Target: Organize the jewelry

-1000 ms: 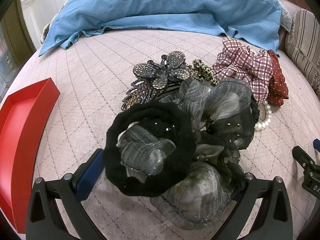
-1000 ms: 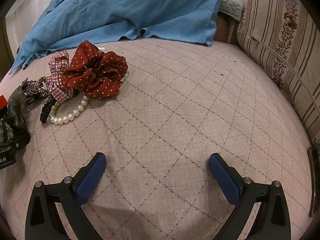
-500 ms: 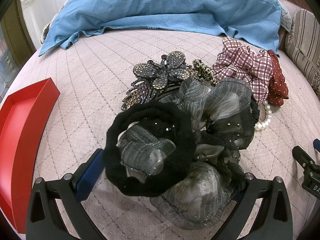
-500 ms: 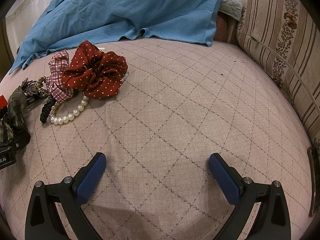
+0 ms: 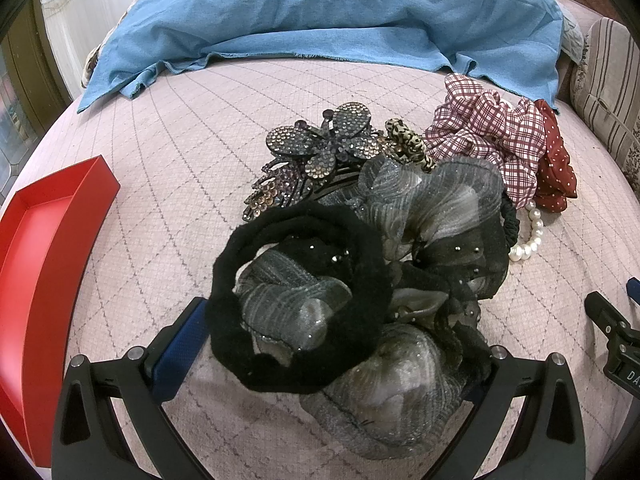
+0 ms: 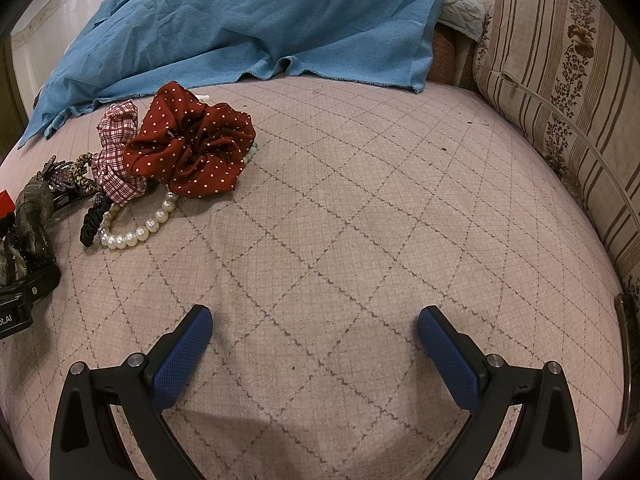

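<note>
A rumpled blue cloth [image 6: 248, 24] lies across the far end of my pink quilted bedspread [image 6: 380, 208], a striped floral cushion [image 6: 560, 92] alongside.

Evenly, softly lit – bright enough, no glare. Only a faint shadow on the bedcover [image 6: 360, 240] under the right gripper [image 6: 314, 344]. Sharp at centre in both views. Strong fisheye bending toward the edges, black corners – bedcover lines curved, red tray [image 5: 44, 264] bowed. Daylight, slightly washed out, at top left behind the blue cloth [image 5: 340, 12].
</note>
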The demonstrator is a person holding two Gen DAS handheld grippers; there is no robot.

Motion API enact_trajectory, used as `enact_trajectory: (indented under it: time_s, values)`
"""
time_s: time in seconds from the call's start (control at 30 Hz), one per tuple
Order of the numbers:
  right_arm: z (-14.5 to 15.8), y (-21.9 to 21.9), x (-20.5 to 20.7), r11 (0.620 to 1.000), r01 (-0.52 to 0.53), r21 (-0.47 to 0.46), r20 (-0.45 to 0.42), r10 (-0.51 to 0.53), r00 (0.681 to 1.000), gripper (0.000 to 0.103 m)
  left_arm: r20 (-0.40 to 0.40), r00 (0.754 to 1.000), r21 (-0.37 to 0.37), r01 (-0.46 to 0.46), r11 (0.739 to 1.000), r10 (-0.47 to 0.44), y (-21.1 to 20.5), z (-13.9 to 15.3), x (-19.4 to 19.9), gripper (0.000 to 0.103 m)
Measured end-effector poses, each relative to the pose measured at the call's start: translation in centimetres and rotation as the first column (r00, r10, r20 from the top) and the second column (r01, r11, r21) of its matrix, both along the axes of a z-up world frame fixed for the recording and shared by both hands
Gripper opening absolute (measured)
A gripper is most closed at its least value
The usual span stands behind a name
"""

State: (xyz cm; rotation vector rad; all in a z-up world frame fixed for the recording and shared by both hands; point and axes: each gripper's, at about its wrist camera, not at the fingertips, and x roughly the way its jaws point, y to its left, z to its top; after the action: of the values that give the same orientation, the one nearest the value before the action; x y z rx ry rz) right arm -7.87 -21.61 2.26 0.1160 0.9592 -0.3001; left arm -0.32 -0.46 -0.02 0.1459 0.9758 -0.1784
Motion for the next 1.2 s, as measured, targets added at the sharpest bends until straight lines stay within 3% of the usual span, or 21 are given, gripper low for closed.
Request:
enact_trajectory:
  time_s: [0.73,1.2]
  values:
    - [-0.3,0.4,0.8,0.999,0.029,-0.037,-0.024,-0.029,0.999,0.103,-0.004,1.000,-0.015,0.000,1.000,0.000,1.0,0.2,0.4,0.103]
    - [-0.1,0.1,0.5,0.999,0.037,-0.010,-0.015,-0.037,0.999,0.103,-0.004,1.000,-0.012,0.001,1.000,-0.001,1.2,0.0,0.7,0.103]
